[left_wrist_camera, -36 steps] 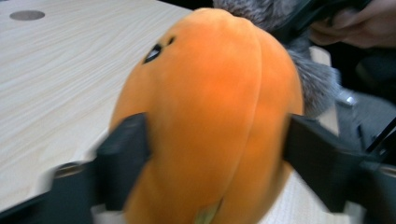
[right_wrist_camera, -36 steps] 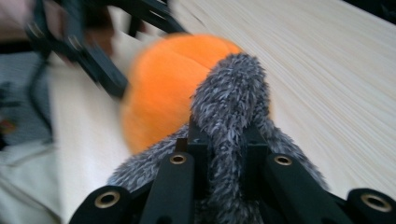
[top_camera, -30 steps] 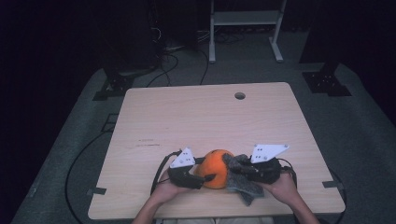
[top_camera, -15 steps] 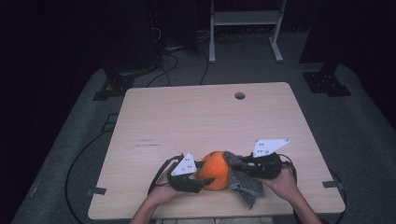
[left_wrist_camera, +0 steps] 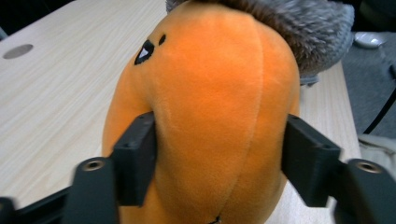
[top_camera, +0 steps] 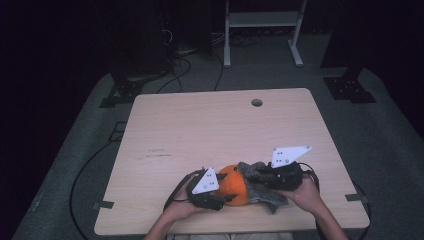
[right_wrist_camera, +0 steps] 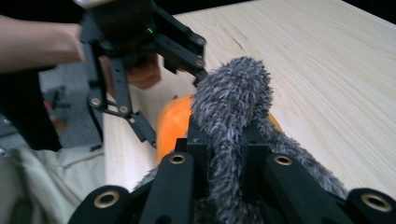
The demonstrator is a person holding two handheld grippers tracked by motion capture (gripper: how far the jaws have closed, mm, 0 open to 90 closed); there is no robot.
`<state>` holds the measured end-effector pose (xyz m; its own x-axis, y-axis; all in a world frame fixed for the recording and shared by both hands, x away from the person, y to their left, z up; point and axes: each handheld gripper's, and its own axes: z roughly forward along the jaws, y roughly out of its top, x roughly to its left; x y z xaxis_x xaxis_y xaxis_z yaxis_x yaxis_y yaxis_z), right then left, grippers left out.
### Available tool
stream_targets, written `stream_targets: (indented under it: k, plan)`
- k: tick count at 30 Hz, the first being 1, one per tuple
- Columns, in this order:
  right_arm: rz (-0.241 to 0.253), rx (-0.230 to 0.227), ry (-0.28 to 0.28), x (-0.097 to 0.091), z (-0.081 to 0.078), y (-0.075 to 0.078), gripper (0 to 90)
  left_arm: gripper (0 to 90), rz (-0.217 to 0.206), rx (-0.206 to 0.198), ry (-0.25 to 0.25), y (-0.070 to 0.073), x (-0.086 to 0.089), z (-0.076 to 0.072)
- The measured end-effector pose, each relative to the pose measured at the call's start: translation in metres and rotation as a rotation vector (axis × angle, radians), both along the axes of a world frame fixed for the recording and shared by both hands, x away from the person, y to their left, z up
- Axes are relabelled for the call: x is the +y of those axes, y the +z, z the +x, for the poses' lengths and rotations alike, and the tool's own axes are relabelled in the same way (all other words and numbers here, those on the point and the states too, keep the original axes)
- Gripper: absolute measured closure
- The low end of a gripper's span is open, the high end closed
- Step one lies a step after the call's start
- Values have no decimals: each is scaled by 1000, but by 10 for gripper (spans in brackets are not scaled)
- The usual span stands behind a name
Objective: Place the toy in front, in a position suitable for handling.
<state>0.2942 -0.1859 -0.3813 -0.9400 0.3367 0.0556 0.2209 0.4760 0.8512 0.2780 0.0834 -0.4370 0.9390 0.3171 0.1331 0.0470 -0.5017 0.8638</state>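
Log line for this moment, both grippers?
left gripper: clamped on orange plush toy | right gripper: shut on grey fuzzy cloth | table: near edge

The table (top_camera: 220, 130) is evenly lit from above; its surroundings sink into darkness. Both gripper views are soft, their near edges blurred.

Forearms in from the near table edge, hands close together. Left gripper (top_camera: 220, 196) held in the left hand (top_camera: 177, 210), angled rightward; jaws just eased a little wider, pads (left_wrist_camera: 136, 158) pressed into the sides of the orange plush toy (left_wrist_camera: 210, 107). Right gripper (top_camera: 257, 176) in the right hand (top_camera: 305, 195), pointing leftward, jaws clamped tight on a tuft of grey fur (right_wrist_camera: 231, 116).
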Motion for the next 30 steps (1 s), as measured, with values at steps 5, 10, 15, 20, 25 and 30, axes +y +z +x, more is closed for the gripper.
stream_targets:
  k: [5, 10, 15, 20, 25, 30]
  plan:
    - [-17, 67, -125, -22, 17, -18, 783, 428, -61, 53, 31, 6, 10, 6]
    - [14, 30, -52, -14, 1, -5, 783, 440, -44, 57, 48, 11, 5, 7]
    - [1, -43, -20, 3, -10, 7, 783, 443, -97, 81, 57, 17, 11, 7]
    - [-58, 30, -88, -5, 3, -18, 783, 446, -83, 88, 75, 18, 15, 9]
    - [33, -23, 6, 11, -12, 5, 783, 447, -77, 86, 75, 18, 7, 9]
    - [-24, -7, -44, 11, -3, -10, 784, 446, -88, 102, 86, 16, 12, 11]
